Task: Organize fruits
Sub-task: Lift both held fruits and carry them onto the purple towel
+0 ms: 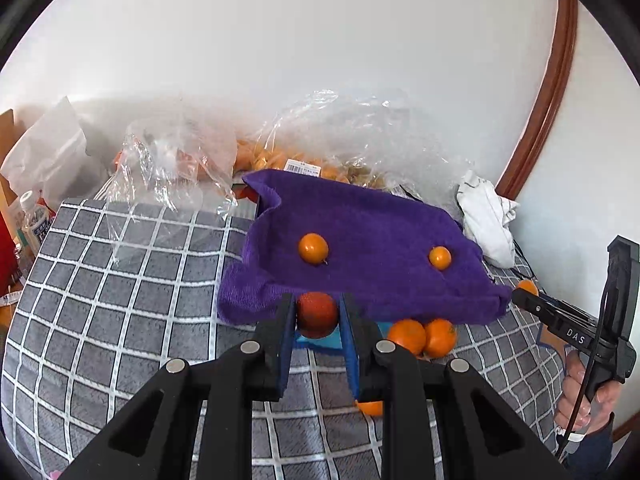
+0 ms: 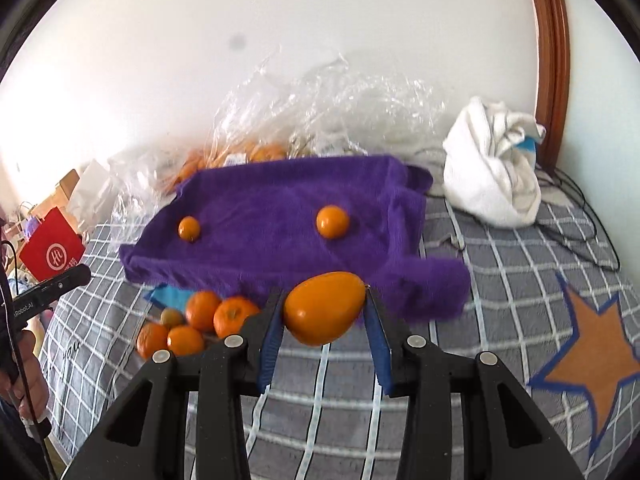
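Observation:
A purple towel (image 1: 360,236) (image 2: 288,216) lies over a raised box on the bed, with two small oranges (image 1: 313,249) (image 1: 440,257) on it; they also show in the right wrist view (image 2: 332,221) (image 2: 189,228). My left gripper (image 1: 317,312) is shut on a dark red-orange fruit (image 1: 316,314) just in front of the towel's near edge. My right gripper (image 2: 324,308) is shut on an egg-shaped orange fruit (image 2: 324,308) held above the bed before the towel. Several loose tangerines (image 2: 200,320) (image 1: 424,336) lie on the bed by the towel's front edge.
The bed has a grey checked cover (image 1: 140,280) with an orange star patch (image 2: 592,352). Clear plastic bags with more fruit (image 1: 280,156) (image 2: 248,152) sit behind the towel. A white cloth bundle (image 2: 492,168) (image 1: 486,216) lies at the right. A red paper bag (image 2: 50,250) stands at the left.

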Demonstrator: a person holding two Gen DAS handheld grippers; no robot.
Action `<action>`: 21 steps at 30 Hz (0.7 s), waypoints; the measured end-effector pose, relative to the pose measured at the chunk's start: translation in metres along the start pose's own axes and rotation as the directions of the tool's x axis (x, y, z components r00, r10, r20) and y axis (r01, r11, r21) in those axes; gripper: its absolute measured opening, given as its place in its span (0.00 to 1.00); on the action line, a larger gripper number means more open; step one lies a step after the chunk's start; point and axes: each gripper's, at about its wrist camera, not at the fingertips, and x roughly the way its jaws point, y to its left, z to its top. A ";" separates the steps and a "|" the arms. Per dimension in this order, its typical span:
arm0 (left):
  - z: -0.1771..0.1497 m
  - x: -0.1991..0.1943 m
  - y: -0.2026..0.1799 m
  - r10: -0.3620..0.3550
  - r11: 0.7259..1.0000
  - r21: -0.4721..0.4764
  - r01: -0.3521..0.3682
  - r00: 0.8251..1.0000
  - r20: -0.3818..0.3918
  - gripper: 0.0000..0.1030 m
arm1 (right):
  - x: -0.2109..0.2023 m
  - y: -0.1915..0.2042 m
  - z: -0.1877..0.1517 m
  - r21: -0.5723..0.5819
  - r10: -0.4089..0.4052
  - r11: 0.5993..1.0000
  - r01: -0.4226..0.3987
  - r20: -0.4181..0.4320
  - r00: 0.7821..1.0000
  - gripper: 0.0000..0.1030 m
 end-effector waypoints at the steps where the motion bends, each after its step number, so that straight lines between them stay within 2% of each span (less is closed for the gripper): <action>1: 0.006 0.004 0.000 0.012 1.000 -0.001 -0.012 1.000 0.005 0.20 | 0.005 -0.001 0.007 -0.004 -0.004 1.000 0.004 0.001 1.000 0.38; 4: 0.023 0.020 0.000 0.063 0.998 0.000 -0.063 0.998 0.003 0.20 | 0.022 -0.005 0.025 0.003 -0.013 1.000 0.013 0.002 1.000 0.38; 10: 0.037 0.067 0.001 0.102 0.995 0.006 -0.101 0.994 -0.034 0.20 | 0.063 -0.014 0.046 0.021 -0.024 0.999 0.025 -0.028 0.999 0.38; 13: 0.038 0.088 0.006 0.089 0.996 -0.025 -0.090 0.995 -0.054 0.20 | 0.080 -0.018 0.046 0.020 -0.042 0.999 0.043 -0.042 0.998 0.38; 18: 0.035 0.105 0.005 0.113 0.994 -0.002 -0.113 0.993 -0.045 0.20 | 0.097 -0.024 0.037 0.041 -0.008 0.999 0.011 -0.062 0.998 0.38; 21: 0.028 0.106 0.006 0.147 0.989 0.014 -0.147 0.989 -0.005 0.20 | 0.103 -0.018 0.032 0.000 -0.009 1.000 0.009 -0.089 0.996 0.38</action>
